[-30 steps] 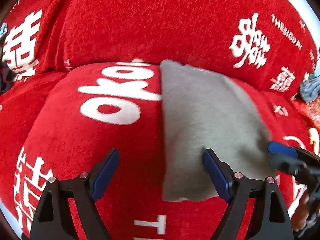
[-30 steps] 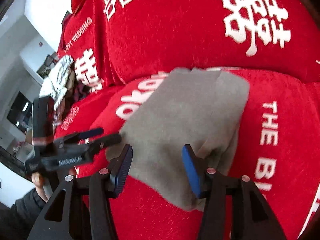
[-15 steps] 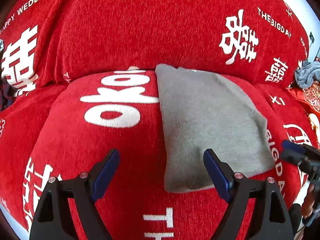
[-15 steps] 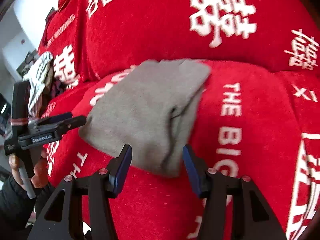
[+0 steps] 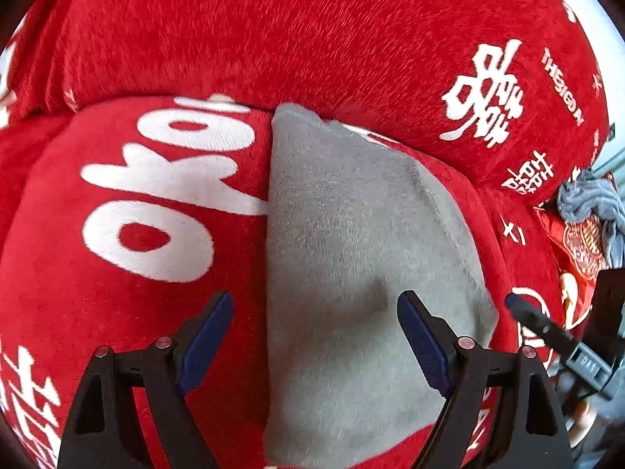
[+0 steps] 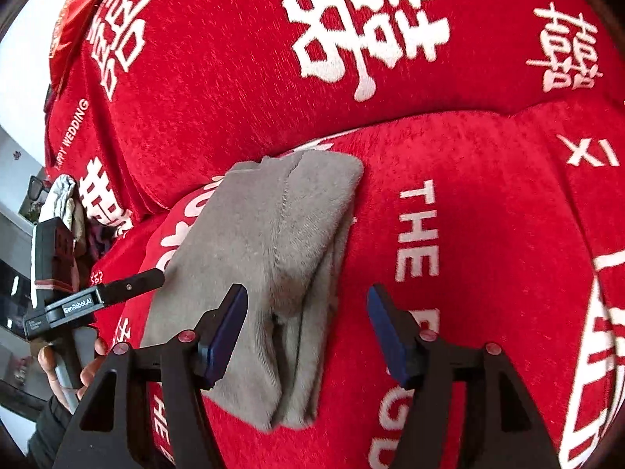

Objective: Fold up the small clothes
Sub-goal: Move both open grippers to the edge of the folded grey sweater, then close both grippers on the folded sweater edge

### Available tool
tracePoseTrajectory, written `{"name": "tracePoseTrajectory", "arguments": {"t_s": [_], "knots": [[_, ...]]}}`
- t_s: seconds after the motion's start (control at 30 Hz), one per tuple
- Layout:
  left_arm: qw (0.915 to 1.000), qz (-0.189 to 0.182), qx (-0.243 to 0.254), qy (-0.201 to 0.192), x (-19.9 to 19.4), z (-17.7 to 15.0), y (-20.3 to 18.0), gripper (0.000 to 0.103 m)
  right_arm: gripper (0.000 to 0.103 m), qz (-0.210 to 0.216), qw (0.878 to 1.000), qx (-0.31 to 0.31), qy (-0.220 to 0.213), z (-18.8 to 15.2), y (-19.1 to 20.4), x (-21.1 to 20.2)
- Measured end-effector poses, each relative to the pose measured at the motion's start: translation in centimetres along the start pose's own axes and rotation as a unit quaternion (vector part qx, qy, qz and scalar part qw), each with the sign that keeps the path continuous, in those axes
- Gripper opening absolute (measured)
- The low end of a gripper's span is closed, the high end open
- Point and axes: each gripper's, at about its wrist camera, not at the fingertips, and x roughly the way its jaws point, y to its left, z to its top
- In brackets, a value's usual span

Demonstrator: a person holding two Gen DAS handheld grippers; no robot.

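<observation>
A grey fleece garment (image 5: 363, 258) lies folded on a red sofa seat cushion (image 5: 129, 297); in the right wrist view the garment (image 6: 269, 242) shows its layered folded edge toward me. My left gripper (image 5: 316, 336) is open and empty, hovering over the garment's near left edge. My right gripper (image 6: 308, 328) is open and empty, straddling the garment's near right edge. The right gripper's tip (image 5: 535, 320) shows at the garment's right side in the left wrist view. The left gripper (image 6: 117, 289) shows at its left side in the right wrist view.
The sofa is covered in red cloth with white lettering, and its backrest (image 5: 312, 39) rises behind the seat. A grey-blue cloth heap (image 5: 590, 211) lies at the far right. A pale bundle of clothes (image 6: 64, 203) lies at the sofa's left end.
Both grippers have moved closer in over the garment, each toward its own side. The garment lies folded as before, and both grippers stay open.
</observation>
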Motion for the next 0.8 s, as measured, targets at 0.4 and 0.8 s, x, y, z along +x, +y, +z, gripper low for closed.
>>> {"name": "tracePoseTrajectory", "arguments": {"t_s": [0.4,0.8], "knots": [[0.9979,-0.035,-0.004,0.053,4.0,0.1,0.1,0.087,0.068,0.031,0.997,0.051,0.052,1.0,-0.9,5.6],[0.9976,-0.016,0.052,0.043,5.1,0.6,-1.7,0.072,0.058,0.024,0.998,-0.028,0.058,1.3,2.5,9.5]]}}
